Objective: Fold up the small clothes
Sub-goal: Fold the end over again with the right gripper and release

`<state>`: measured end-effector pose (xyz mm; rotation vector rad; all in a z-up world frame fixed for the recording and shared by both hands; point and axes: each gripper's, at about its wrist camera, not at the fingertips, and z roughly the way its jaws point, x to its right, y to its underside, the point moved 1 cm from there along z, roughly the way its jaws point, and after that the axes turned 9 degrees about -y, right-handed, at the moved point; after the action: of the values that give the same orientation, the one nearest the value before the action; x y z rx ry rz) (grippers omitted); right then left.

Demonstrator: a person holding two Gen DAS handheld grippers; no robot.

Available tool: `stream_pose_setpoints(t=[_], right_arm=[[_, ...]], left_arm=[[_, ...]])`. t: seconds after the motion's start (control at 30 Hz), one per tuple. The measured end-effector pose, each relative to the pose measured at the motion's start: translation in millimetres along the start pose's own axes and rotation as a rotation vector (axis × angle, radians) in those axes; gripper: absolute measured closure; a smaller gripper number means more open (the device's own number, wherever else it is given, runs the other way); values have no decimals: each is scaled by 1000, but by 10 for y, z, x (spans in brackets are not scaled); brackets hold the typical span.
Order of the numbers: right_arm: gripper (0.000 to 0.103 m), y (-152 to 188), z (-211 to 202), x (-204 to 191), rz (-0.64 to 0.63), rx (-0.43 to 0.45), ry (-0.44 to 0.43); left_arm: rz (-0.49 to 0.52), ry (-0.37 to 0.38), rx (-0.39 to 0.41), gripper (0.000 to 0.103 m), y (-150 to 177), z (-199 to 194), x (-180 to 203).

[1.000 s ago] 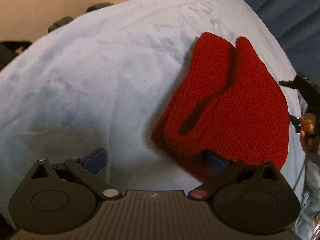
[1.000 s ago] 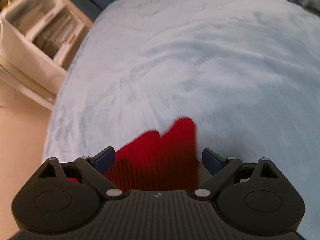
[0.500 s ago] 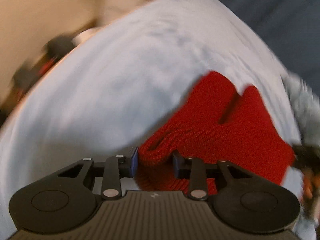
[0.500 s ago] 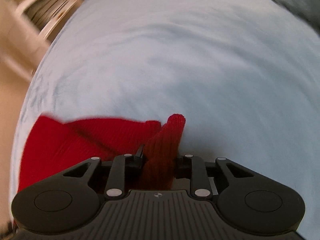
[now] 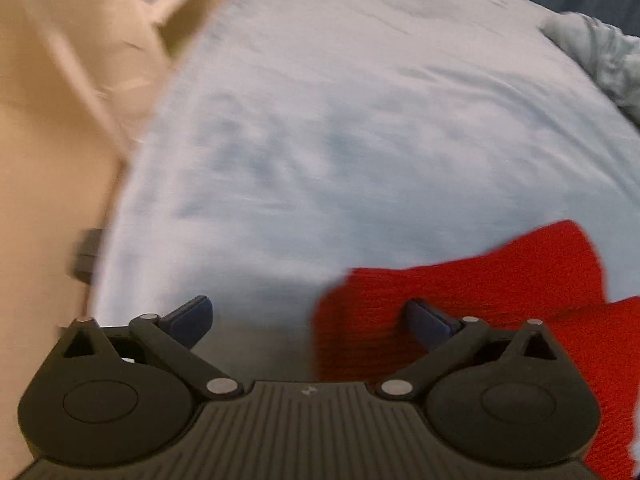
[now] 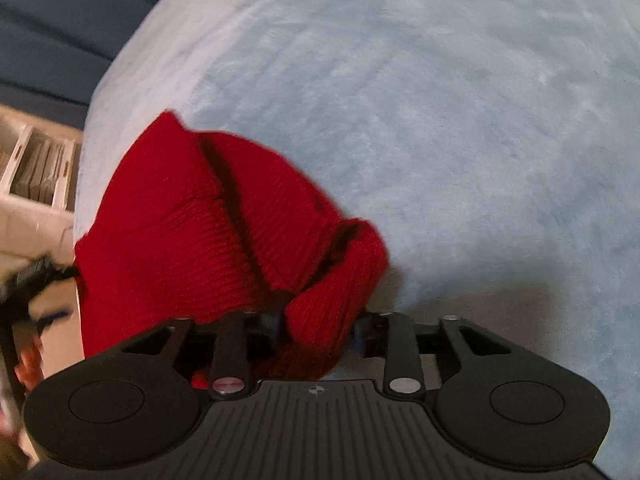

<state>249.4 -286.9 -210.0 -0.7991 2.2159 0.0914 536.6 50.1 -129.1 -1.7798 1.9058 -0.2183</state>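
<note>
A red knit cap (image 6: 200, 220) lies on the pale blue blanket (image 6: 460, 120), one end lifted and bunched. My right gripper (image 6: 320, 320) is shut on that bunched fold; the knit fills the gap between its pads while the jaws are opening. In the left wrist view the cap (image 5: 500, 288) sits at the lower right. My left gripper (image 5: 308, 320) stands wide, jaws opening. Its right finger (image 5: 428, 320) hovers over the cap's left edge, and neither pad presses on anything. That view is blurred by motion.
The blanket (image 5: 340, 140) ends at a beige floor (image 5: 48, 160) on the left. A crumpled grey-green cloth (image 5: 600, 52) lies at the far right. A white shelf box (image 6: 36, 176) stands beyond the blanket's left edge, with the other gripper (image 6: 28, 280) just below it.
My left gripper closed on the cap's edge, then opened, let it go and swung left. My right gripper closed on the cap's tip and carried it over, bunching the knit.
</note>
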Motion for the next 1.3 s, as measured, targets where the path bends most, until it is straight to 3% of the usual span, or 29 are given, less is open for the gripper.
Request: stream_pose_setpoints(t=[0.1, 0.2, 0.33, 0.37, 0.47, 0.57, 0.67, 0.77, 0.83, 0.93, 1.07, 1.3], right_arm=[[52, -20, -225, -36, -31, 74, 25], [40, 30, -504, -213, -228, 153, -26], [45, 209, -600, -504, -505, 95, -140], [47, 284, -550, -578, -598, 74, -134], [52, 433, -147, -638, -787, 43, 73], [46, 379, -44, -574, -837, 124, 233], [46, 308, -316, -548, -776, 153, 240], [35, 421, -730, -591, -789, 166, 187], [16, 621, -1068, -685, -817, 185, 149], [7, 983, -1531, -843, -877, 250, 68], [5, 1306, -1959, -892, -928, 287, 3], [5, 1530, -2197, -689, -910, 261, 47]], left_arm=[[-30, -48, 19, 0, 219, -210, -184], [-52, 11, 62, 0, 591, -513, -300], [-37, 56, 90, 0, 1106, -753, -225], [-13, 47, 86, 0, 1210, -750, -164], [98, -65, 29, 0, 1485, -562, 64], [110, -142, 78, 0, 1658, -694, 70], [115, -201, 123, 0, 1846, -1068, 21], [70, -201, 188, 0, 2105, -1656, 15], [18, -169, 221, 0, 2259, -2044, 54], [-49, -126, 238, 0, 2512, -2564, 158], [-91, -89, 265, 0, 2845, -3004, 226], [-82, -61, 265, 0, 3147, -3292, 325]])
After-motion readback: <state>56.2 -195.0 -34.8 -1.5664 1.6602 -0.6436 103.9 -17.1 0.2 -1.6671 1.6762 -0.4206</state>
